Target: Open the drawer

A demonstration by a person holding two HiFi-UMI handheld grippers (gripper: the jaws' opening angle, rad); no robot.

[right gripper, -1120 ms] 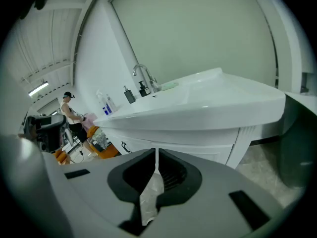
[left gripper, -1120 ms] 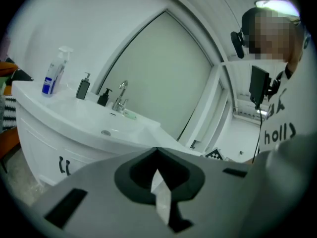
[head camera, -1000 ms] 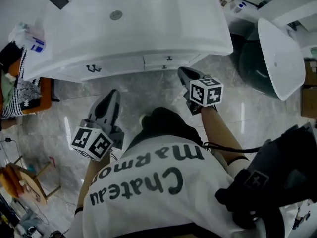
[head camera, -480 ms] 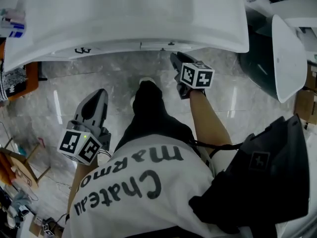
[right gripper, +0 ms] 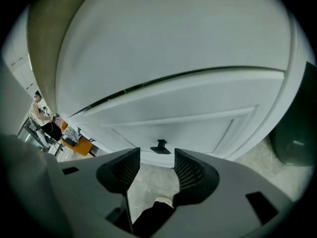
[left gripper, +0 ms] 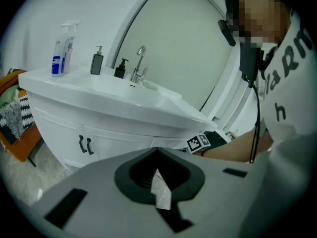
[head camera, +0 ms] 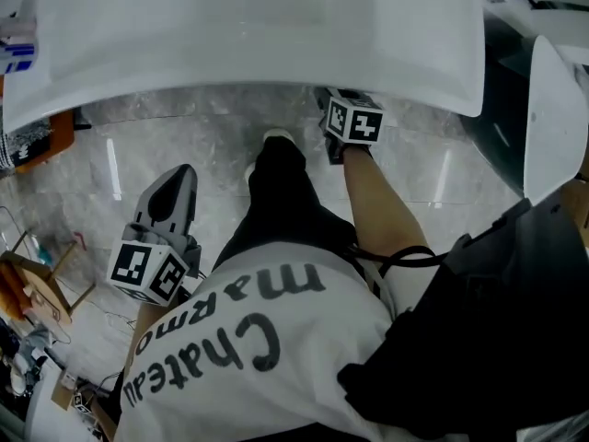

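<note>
The white vanity's drawer front (right gripper: 173, 120) fills the right gripper view, with a small black knob (right gripper: 159, 146) at its middle. My right gripper (right gripper: 153, 157) is open just short of that knob; its jaws have just been opening and nothing is between them. From the head view only its marker cube (head camera: 354, 120) shows, since the jaws are hidden under the counter rim (head camera: 276, 86). My left gripper (head camera: 175, 182) hangs lower left over the floor, shut and holding nothing, and faces the vanity (left gripper: 124, 128) in its own view.
Double cabinet doors with black handles (left gripper: 85, 145) sit left of the drawer. A spray bottle (left gripper: 59, 56), dispensers (left gripper: 97, 63) and a tap (left gripper: 138, 68) stand on the counter. An orange chair (left gripper: 20, 133) is far left. A white lid (head camera: 552, 109) stands right.
My right gripper has moved in toward the vanity front, and its jaws are now hidden under the counter rim in the head view. The left gripper has sunk a little.
</note>
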